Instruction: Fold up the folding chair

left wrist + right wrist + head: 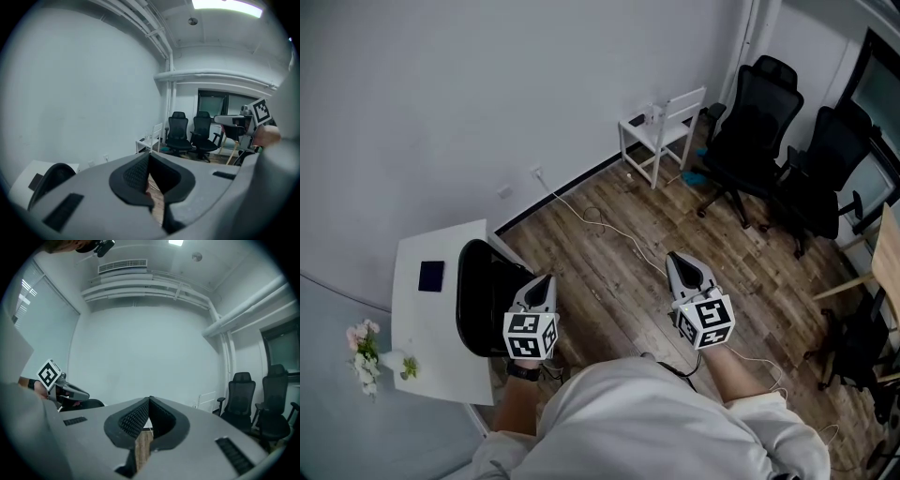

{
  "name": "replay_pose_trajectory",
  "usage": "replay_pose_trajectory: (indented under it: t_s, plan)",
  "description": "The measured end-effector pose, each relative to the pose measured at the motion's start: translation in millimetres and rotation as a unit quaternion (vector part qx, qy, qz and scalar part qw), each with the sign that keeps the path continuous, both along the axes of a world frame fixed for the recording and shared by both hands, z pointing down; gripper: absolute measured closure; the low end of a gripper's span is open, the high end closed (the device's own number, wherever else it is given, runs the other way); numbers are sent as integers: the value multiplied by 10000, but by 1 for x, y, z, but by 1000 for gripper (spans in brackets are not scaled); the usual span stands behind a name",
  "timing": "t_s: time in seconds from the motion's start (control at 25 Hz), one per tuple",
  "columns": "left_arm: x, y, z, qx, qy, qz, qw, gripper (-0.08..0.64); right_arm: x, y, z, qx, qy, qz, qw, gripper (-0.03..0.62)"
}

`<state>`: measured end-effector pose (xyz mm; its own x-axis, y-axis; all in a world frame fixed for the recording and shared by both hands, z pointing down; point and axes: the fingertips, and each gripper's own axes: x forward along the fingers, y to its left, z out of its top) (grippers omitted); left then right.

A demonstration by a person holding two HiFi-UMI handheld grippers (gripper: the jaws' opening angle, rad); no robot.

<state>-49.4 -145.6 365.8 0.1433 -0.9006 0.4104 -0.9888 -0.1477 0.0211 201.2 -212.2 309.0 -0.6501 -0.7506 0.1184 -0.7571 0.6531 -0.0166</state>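
While the left gripper (547, 279) and the right gripper (674, 257) hang over the wooden floor (581, 255) with jaws pressed together on nothing, the white folding chair (667, 127) stands unfolded by the wall (487, 84), well apart from both, near two black office chairs (761, 122).

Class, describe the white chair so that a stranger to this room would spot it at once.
Follow the long white wall to its far end, where two black office chairs stand. Just left of them, against the wall, is the white chair. It alone is white and thin-framed on plain straight legs.
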Motion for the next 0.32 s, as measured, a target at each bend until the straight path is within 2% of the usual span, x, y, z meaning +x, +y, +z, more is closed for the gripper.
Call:
replay_pose_trajectory:
  t_s: [0.32]
  plan:
    - [1, 11, 1, -47, -10, -111, 9999, 552, 3, 5, -5, 86, -40, -53, 9999, 577]
